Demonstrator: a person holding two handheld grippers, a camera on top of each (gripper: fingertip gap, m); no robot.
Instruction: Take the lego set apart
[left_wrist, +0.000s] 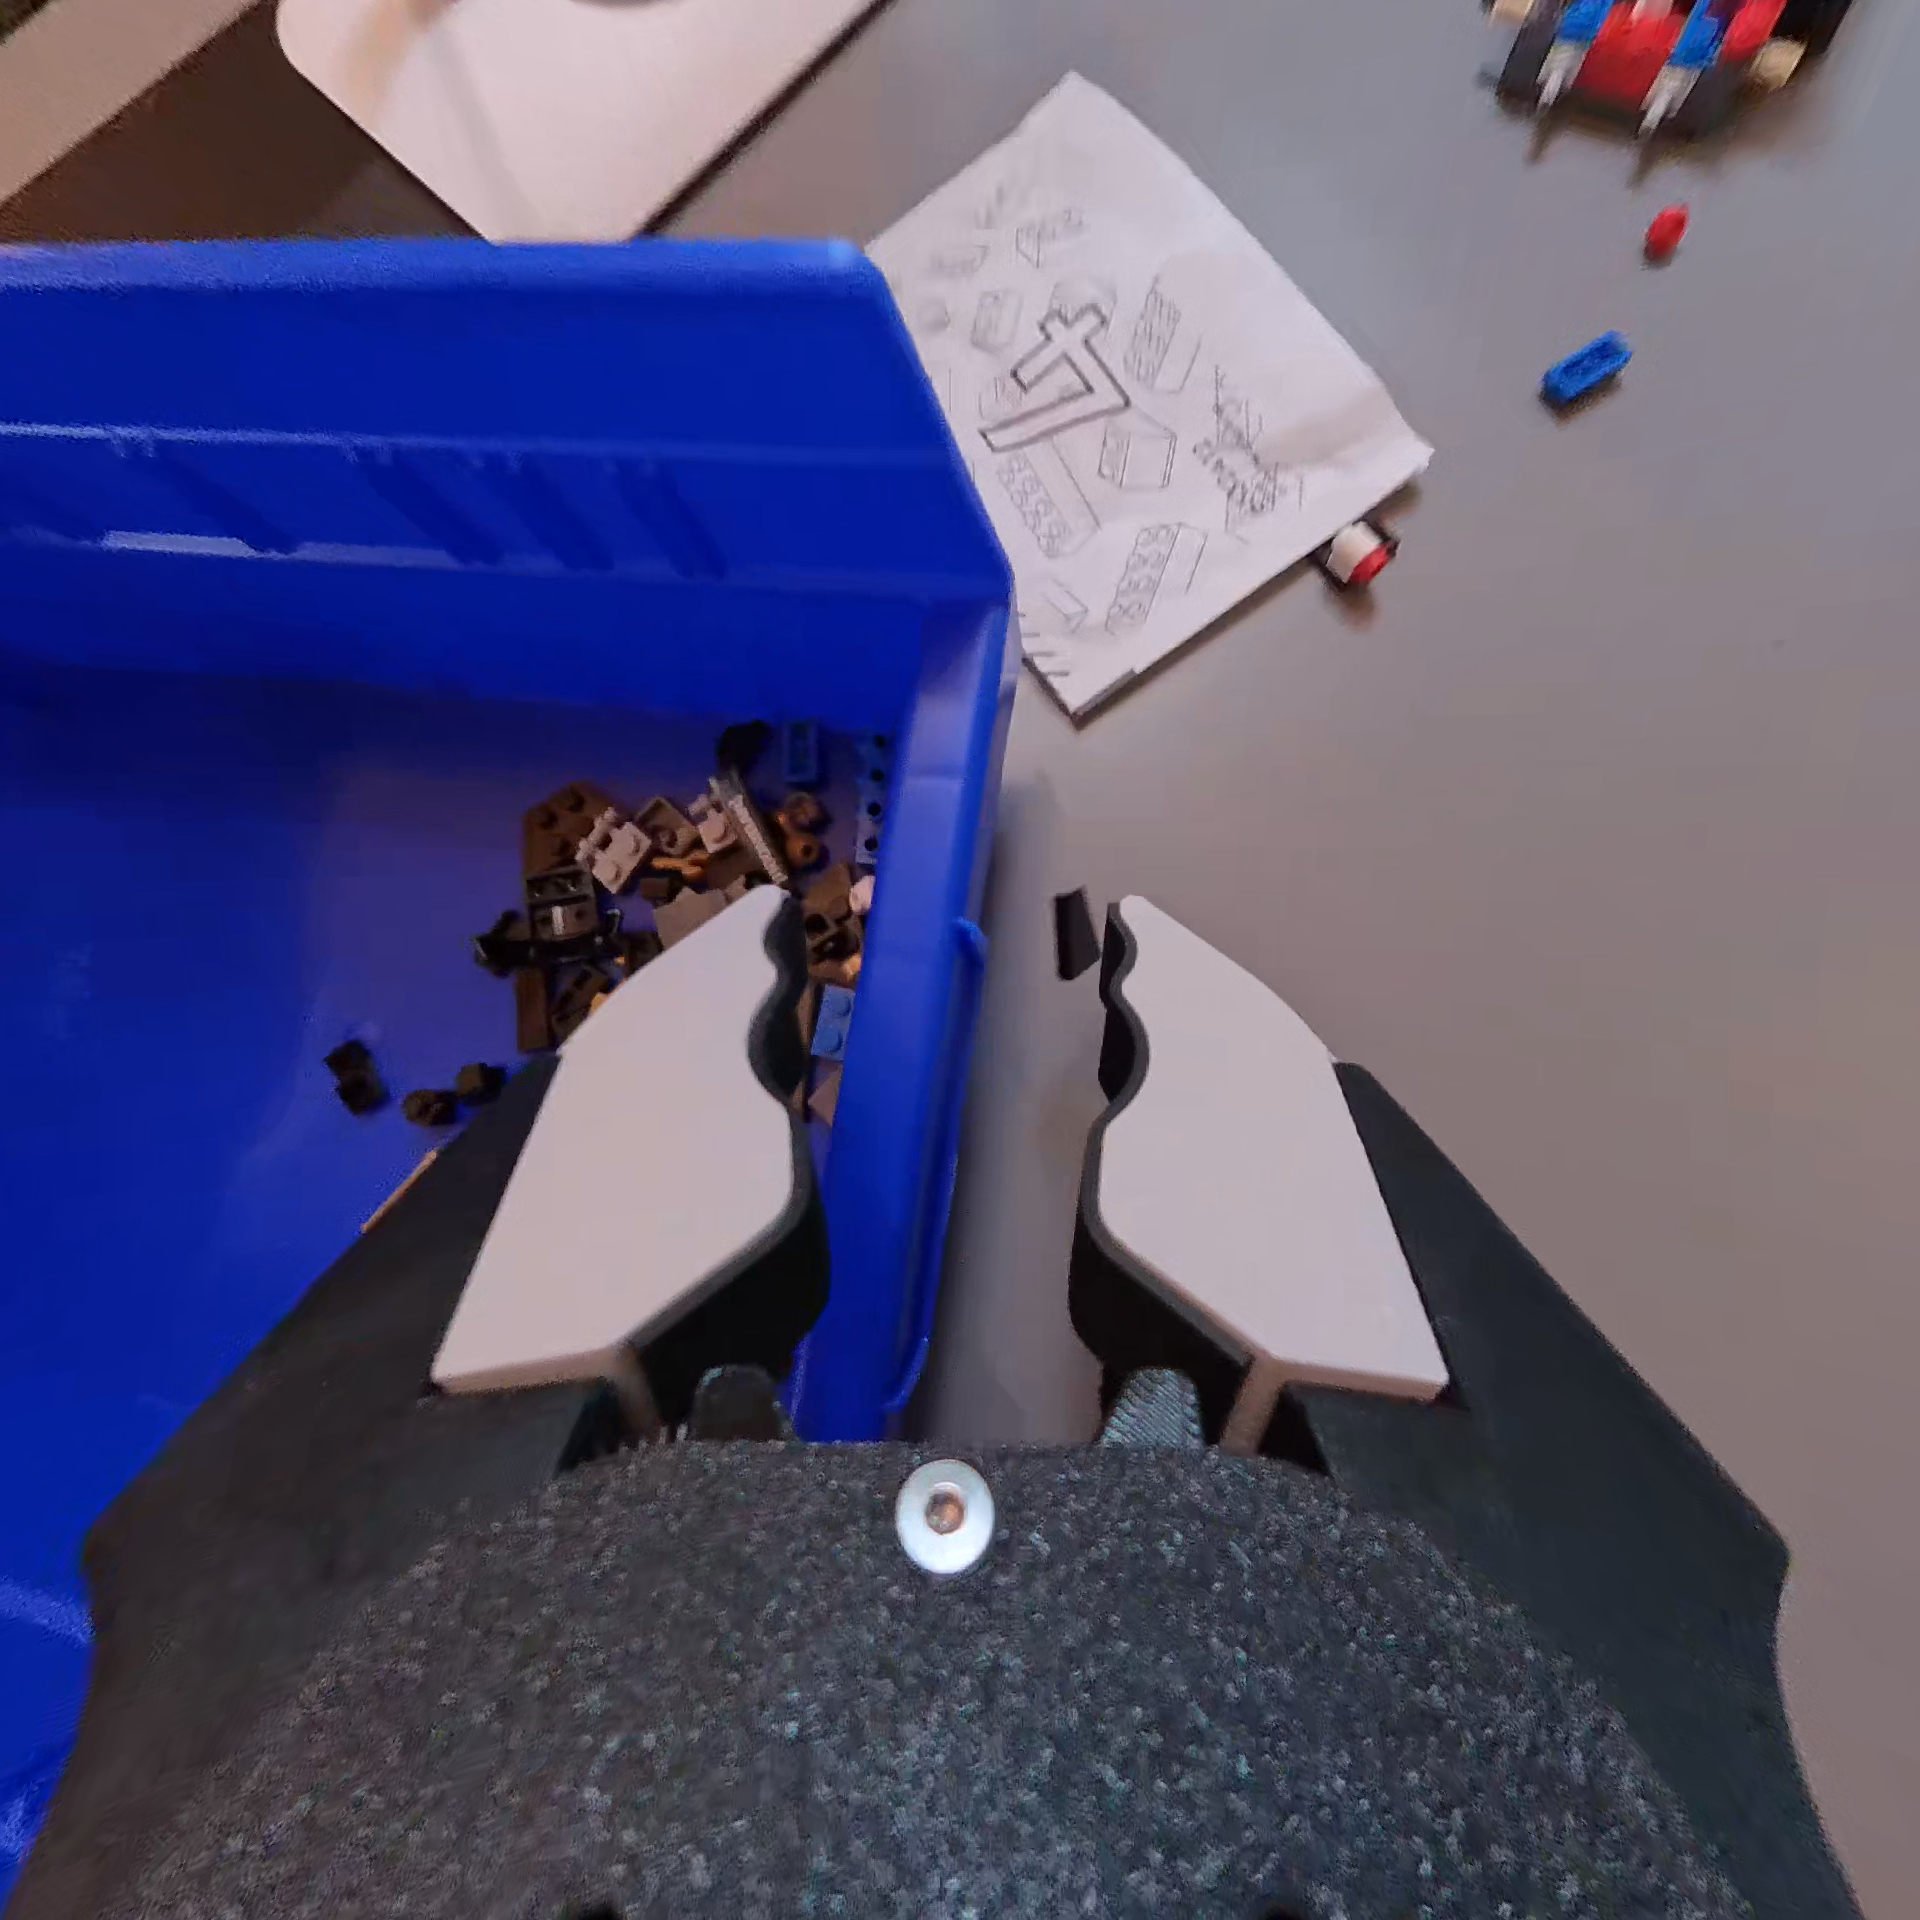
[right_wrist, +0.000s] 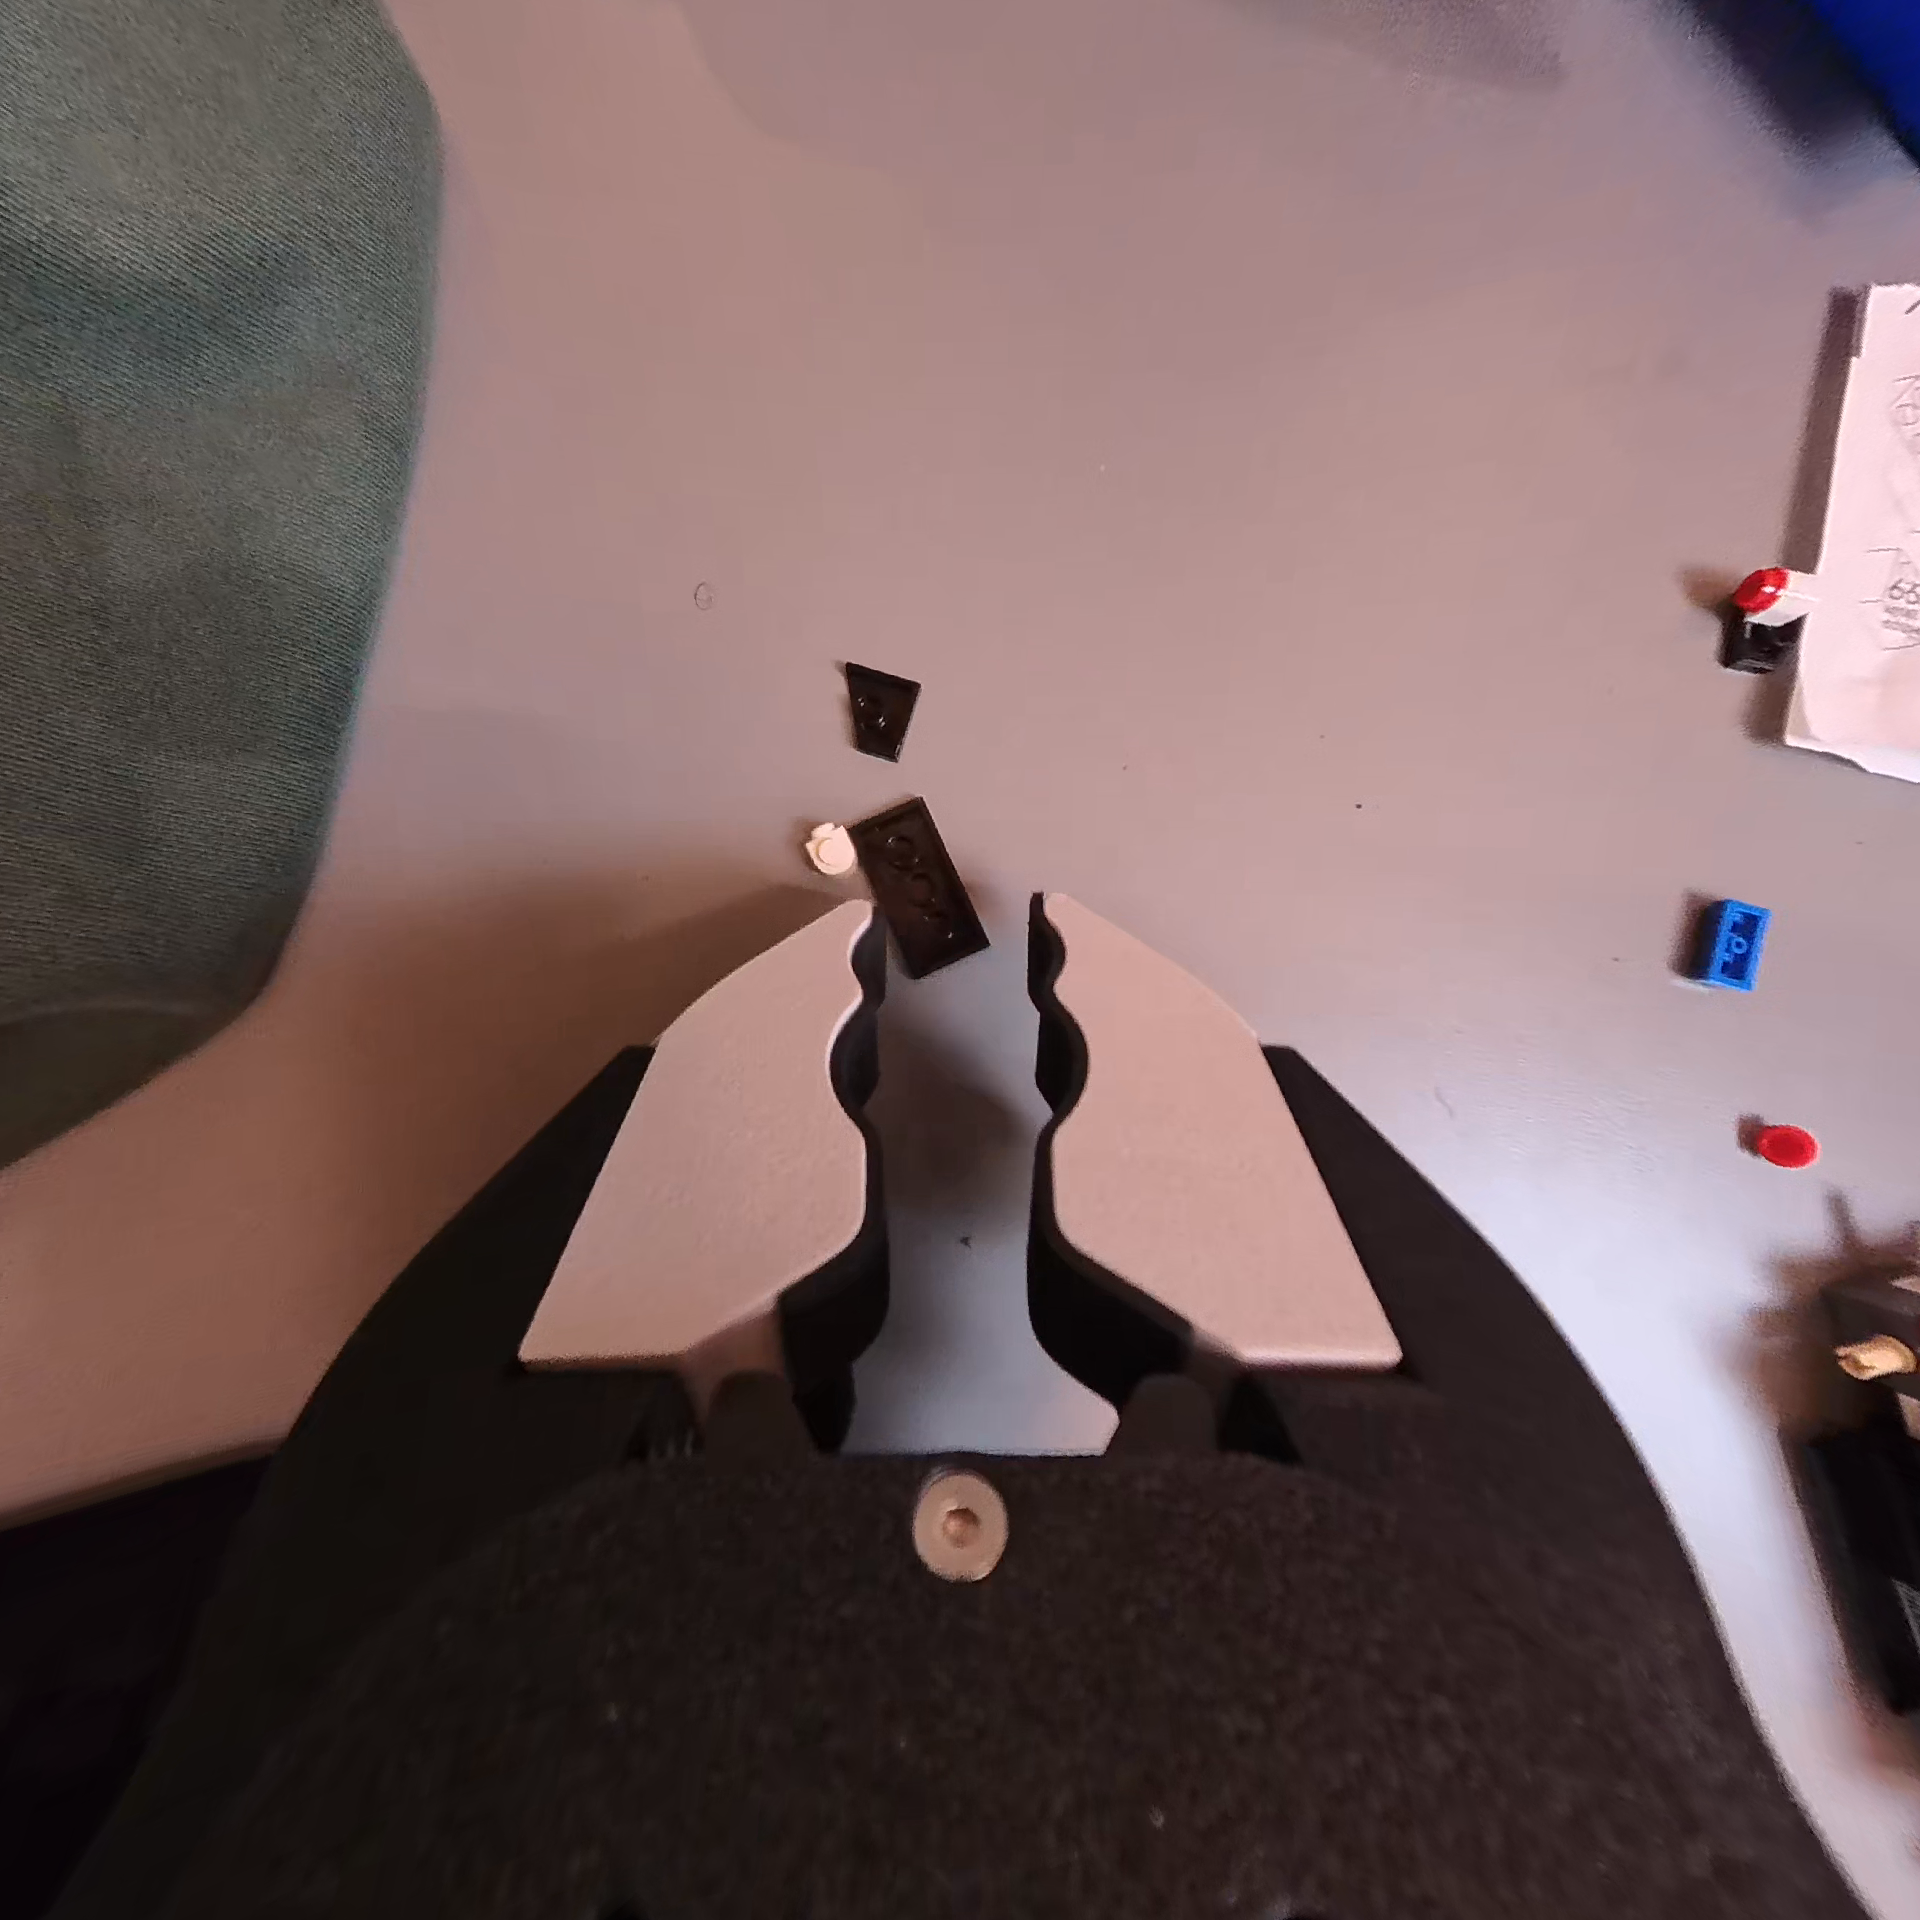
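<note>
My left gripper (left_wrist: 940, 914) is open and empty, straddling the right wall of the blue bin (left_wrist: 914, 790). A pile of loose black, grey and blue lego pieces (left_wrist: 665, 894) lies inside the bin. A small black piece (left_wrist: 1072, 930) sits by the right fingertip. The red, blue and black lego model (left_wrist: 1652, 52) stands at the far right. My right gripper (right_wrist: 954, 904) is open and empty above the table, its tips around the near end of a black plate (right_wrist: 920, 883). A white round stud (right_wrist: 828, 847) and a black wedge plate (right_wrist: 880, 710) lie just beyond.
A white paper sheet with brick drawings (left_wrist: 1143, 395) lies right of the bin, with a red-white-black piece (left_wrist: 1359, 551) at its edge. A blue plate (right_wrist: 1730, 940) and red stud (right_wrist: 1785, 1146) lie loose. Green cloth (right_wrist: 187, 520) lies at the left.
</note>
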